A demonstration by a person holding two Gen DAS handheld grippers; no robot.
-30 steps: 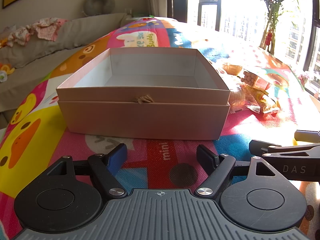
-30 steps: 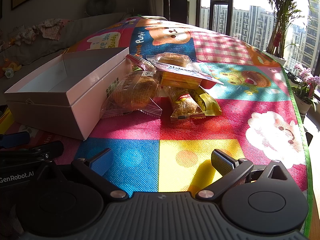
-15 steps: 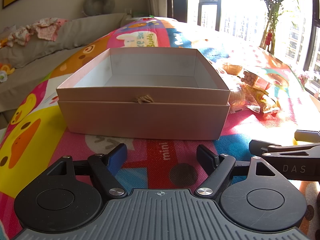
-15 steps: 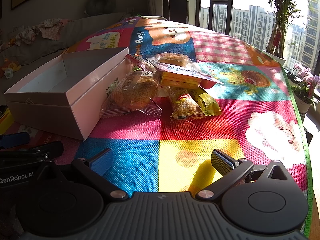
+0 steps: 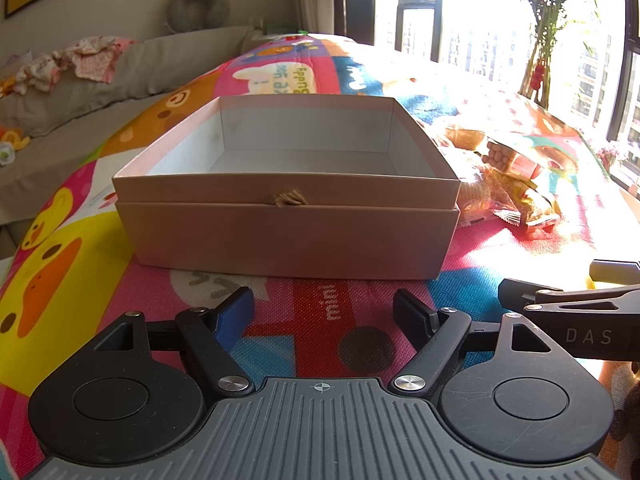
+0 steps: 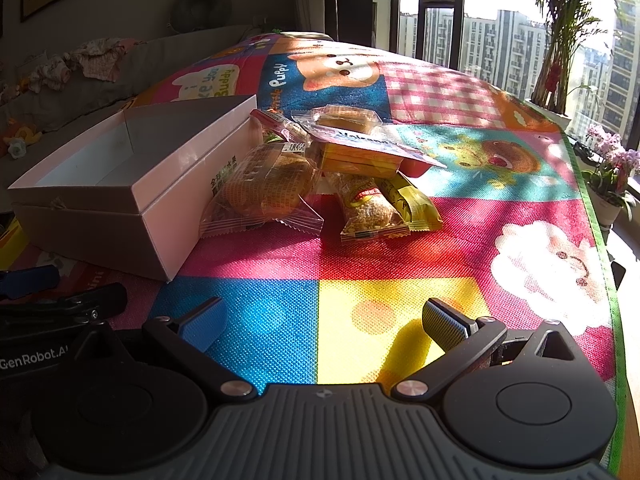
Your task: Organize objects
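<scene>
An open, empty pink cardboard box (image 5: 288,236) stands on the colourful mat; it also shows in the right wrist view (image 6: 160,184) at the left. A pile of wrapped snacks lies against the box's right side: a bread packet (image 6: 264,196), a nut bar (image 6: 370,210), a yellow packet (image 6: 408,200), an orange tray pack (image 6: 360,156) and a small cake (image 6: 344,118). The pile shows glare-washed in the left wrist view (image 5: 508,184). My left gripper (image 5: 323,308) is open and empty just short of the box's front wall. My right gripper (image 6: 323,318) is open and empty, short of the snacks.
The mat's green edge (image 6: 600,240) runs along the right, with potted flowers (image 6: 612,168) and a palm (image 6: 560,40) beyond it by the window. A grey sofa with clothes (image 5: 92,64) lies at the left. Each gripper's side shows in the other's view.
</scene>
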